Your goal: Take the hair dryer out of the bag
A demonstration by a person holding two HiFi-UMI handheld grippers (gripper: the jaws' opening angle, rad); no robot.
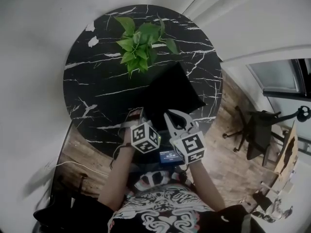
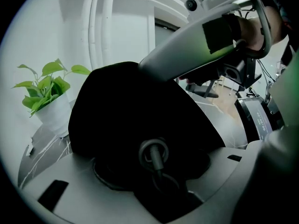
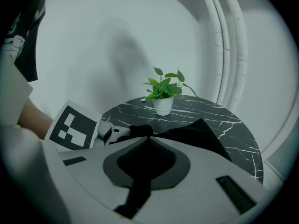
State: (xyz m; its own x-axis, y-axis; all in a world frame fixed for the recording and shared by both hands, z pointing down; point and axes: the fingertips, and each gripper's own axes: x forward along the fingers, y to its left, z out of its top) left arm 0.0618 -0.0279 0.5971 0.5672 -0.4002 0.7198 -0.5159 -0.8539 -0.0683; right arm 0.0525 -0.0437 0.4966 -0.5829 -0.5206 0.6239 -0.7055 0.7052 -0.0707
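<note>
Okay, on the head view the black bag (image 1: 170,93) lies on the round marbled desk (image 1: 97,72), toward its near right part. A potted plant (image 1: 141,42) stands on the far side, near the bag's far corner. Both of my tongs meet the bag at its near edge, side by side and close to each other.

The left tongs (image 2: 161,183) are pressed together on the bag's dark cloth. In the left gripper view a grey cord loop (image 2: 154,152) sits right at the pinch. The bag rises behind it as a dark mound that fills the middle of the view.

The right tongs (image 3: 140,171) are likewise pinching the bag. A strip of black cloth runs down between their pads, and the rest of the bag spreads out low on the desk beyond them.

The hair dryer does not show in any view, and the bag's cloth hides whatever is inside.

Off the desk to the right, an office chair (image 1: 255,130) stands on the wood floor (image 1: 228,154).
</note>
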